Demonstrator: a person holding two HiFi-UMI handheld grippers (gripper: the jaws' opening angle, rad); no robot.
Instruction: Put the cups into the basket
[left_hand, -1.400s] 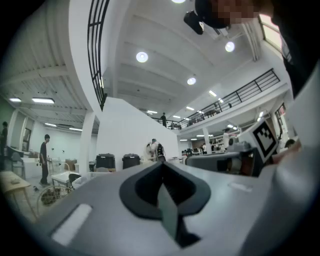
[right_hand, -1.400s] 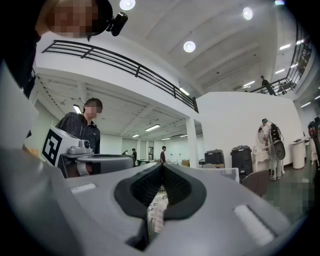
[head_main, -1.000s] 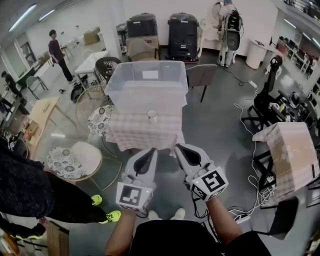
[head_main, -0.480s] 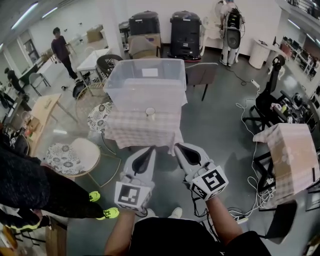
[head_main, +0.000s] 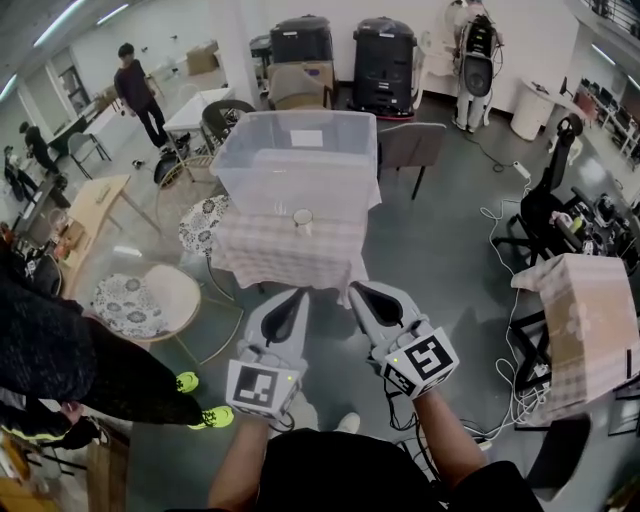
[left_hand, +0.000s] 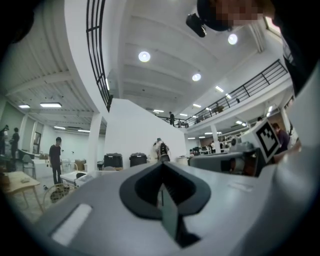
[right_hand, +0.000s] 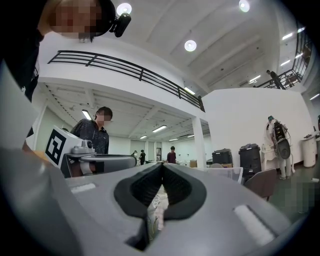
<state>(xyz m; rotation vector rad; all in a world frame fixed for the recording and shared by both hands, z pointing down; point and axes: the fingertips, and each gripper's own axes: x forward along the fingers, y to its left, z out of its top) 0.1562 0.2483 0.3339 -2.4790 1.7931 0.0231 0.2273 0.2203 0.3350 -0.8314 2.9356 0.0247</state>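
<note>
Two smooth grey plastic claws are pointing level, side by side: the left gripper (head_main: 297, 297) and the right gripper (head_main: 357, 293). Both are sitting clenched and empty, their tapered jaws meeting tip to tip around a teardrop-shaped black hollow whose inner faces are finely ribbed. One cup (head_main: 303, 221), a small pale cylinder, is standing upright on the checked tablecloth (head_main: 270, 262), which is draping softly over the edges beneath it. The cup is resting outside the basket (head_main: 297, 170), just in front of its near wall. The basket, a large rectangular tub of frosted translucent plastic with rounded corners, is occupying the cloth's far half, and a white rectangular label (head_main: 306, 138) is showing at its far side.
</note>
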